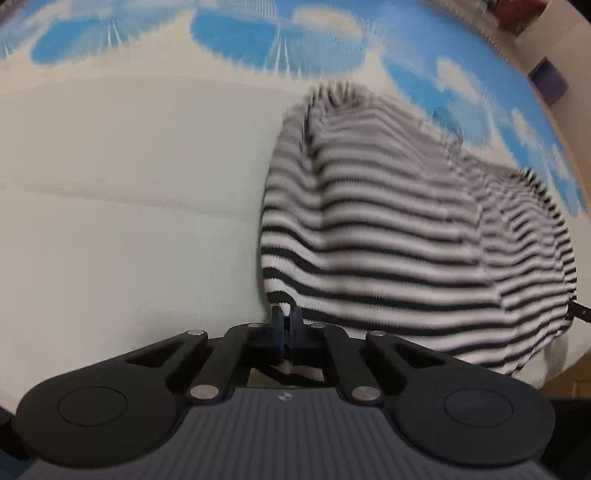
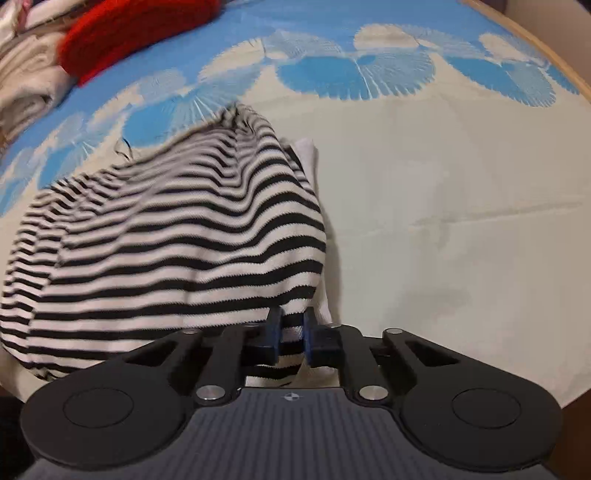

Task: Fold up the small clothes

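Two grippers have hold of one small garment, a black-and-white striped knit top (image 1: 406, 229) lying bunched on a cream cloth with a blue fan pattern (image 1: 129, 184). Going from left to right: the left gripper (image 1: 284, 319) has its jaws pinched together on the near left corner of the garment's hem, a thin tuck of striped fabric showing between the blue pads. From there the top humps across the cloth in loose folds, its far edge reaching the blue border. At its other near corner the right gripper (image 2: 293, 328) is clamped on a thicker bite of the same striped cloth, so its pads (image 2: 275, 330) stand slightly apart.

Handling looks easy but floppy: the knit seems light, soft and stretchy, likely to sag between the two grips and to slide out of a shallow pinch. Hem corners and seams are probably the surest places to hold, since several layers bunch there. A red knit item (image 2: 140, 33) and pale folded cloths (image 2: 26, 74) lie well away at the far left.
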`<control>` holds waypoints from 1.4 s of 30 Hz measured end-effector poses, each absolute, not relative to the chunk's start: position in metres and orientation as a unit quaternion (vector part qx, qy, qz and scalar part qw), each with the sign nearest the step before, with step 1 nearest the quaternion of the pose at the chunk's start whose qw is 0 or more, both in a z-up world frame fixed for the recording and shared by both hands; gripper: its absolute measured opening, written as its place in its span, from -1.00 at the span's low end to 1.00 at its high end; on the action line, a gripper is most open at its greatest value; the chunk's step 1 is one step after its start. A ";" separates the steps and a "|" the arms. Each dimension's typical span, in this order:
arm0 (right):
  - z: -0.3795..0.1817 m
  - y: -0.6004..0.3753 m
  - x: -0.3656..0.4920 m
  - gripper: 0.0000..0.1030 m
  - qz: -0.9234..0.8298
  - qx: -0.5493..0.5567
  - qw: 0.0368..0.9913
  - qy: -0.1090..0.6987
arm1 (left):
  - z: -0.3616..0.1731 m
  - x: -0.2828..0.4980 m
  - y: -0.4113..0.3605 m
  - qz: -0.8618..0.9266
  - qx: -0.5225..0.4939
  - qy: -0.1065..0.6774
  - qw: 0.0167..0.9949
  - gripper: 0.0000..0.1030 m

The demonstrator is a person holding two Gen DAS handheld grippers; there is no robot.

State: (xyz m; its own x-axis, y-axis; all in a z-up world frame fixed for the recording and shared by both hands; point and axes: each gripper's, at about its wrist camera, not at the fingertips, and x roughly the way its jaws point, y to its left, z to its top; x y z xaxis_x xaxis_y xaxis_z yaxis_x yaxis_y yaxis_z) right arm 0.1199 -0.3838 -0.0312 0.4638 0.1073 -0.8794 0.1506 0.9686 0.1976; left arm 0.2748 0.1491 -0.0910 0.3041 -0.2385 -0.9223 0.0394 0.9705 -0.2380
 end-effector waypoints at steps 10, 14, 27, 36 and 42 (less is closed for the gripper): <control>-0.043 -0.390 0.119 -0.83 -0.065 0.095 0.829 0.547 | -0.108 0.272 0.154 -0.011 -0.058 0.630 0.775 -0.96; -0.043 -0.383 0.121 -0.77 -0.072 0.066 0.833 0.544 | -0.100 0.276 0.161 0.019 -0.075 0.610 0.789 -0.76; -0.026 -0.354 0.115 -0.19 0.011 0.055 0.869 0.492 | -0.089 0.257 0.051 -0.170 0.061 0.561 0.808 -0.11; -0.026 -0.347 0.122 -0.17 -0.026 -0.009 0.875 0.483 | -0.073 0.277 0.061 -0.101 -0.016 0.519 0.848 0.00; -0.012 -0.343 0.138 -0.05 -0.040 0.010 0.902 0.429 | -0.082 0.297 0.057 -0.068 -0.027 0.539 0.839 0.00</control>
